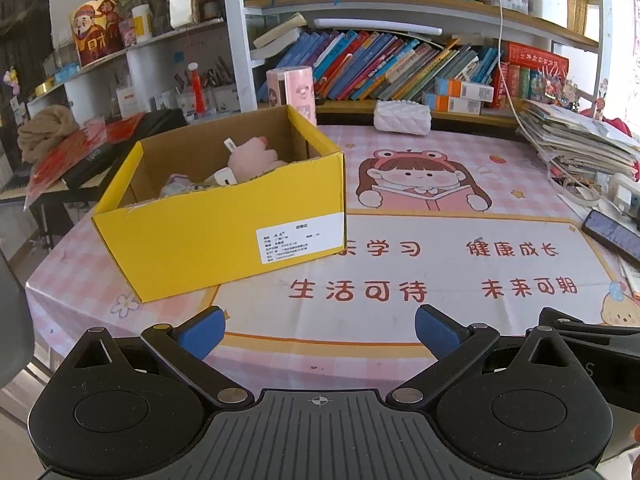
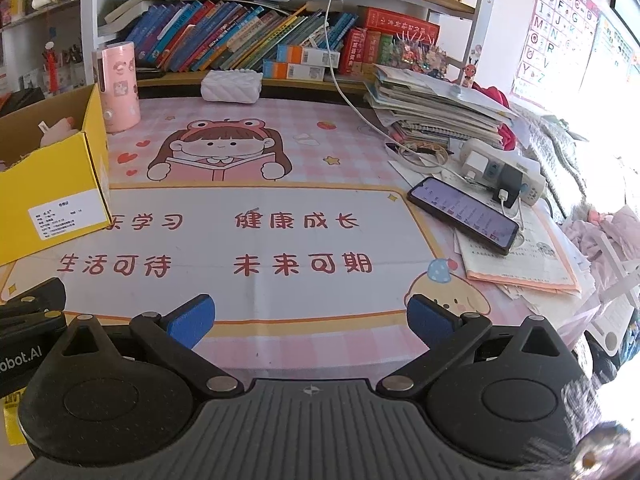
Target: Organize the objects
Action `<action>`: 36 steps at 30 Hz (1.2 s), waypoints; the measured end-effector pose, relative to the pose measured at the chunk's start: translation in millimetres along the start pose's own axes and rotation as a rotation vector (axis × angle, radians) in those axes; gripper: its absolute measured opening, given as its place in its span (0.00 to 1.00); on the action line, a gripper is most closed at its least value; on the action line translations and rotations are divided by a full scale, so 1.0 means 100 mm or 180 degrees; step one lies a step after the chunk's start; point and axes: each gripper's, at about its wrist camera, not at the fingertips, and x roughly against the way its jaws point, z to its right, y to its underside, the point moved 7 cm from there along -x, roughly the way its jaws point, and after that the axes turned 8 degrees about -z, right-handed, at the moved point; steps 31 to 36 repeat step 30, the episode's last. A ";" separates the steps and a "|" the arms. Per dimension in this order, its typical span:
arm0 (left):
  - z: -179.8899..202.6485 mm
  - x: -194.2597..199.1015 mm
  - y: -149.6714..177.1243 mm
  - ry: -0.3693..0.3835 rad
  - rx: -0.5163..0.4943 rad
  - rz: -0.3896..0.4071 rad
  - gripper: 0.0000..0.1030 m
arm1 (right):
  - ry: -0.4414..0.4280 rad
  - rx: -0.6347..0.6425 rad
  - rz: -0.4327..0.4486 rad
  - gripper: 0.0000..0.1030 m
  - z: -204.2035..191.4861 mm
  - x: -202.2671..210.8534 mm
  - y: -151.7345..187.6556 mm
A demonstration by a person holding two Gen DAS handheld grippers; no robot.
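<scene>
two grippers hover low over the pink table point(image 1: 400, 208), each with its blue fingers spread wide and nothing between them. in the left wrist view, the yellow box point(image 1: 224, 236) sits at about eleven o'clock from the left gripper point(image 1: 320, 334), well beyond its fingers, with a pink plush toy point(image 1: 254, 156) and small items inside. in the right wrist view, the box point(image 2: 56, 200) lies at ten o'clock of the right gripper point(image 2: 310, 320), and a phone point(image 2: 464, 214) lies at two o'clock on papers point(image 2: 520, 264).
</scene>
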 end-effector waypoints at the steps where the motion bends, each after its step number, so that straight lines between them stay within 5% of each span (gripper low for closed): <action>1: -0.01 0.00 0.00 -0.0002 0.0005 -0.0004 0.99 | 0.0002 0.0002 0.0001 1.00 0.00 0.00 0.00; 36: -0.06 -0.03 0.02 0.0025 0.0094 -0.0110 0.99 | 0.0050 0.0066 0.0005 1.00 -0.04 0.01 0.00</action>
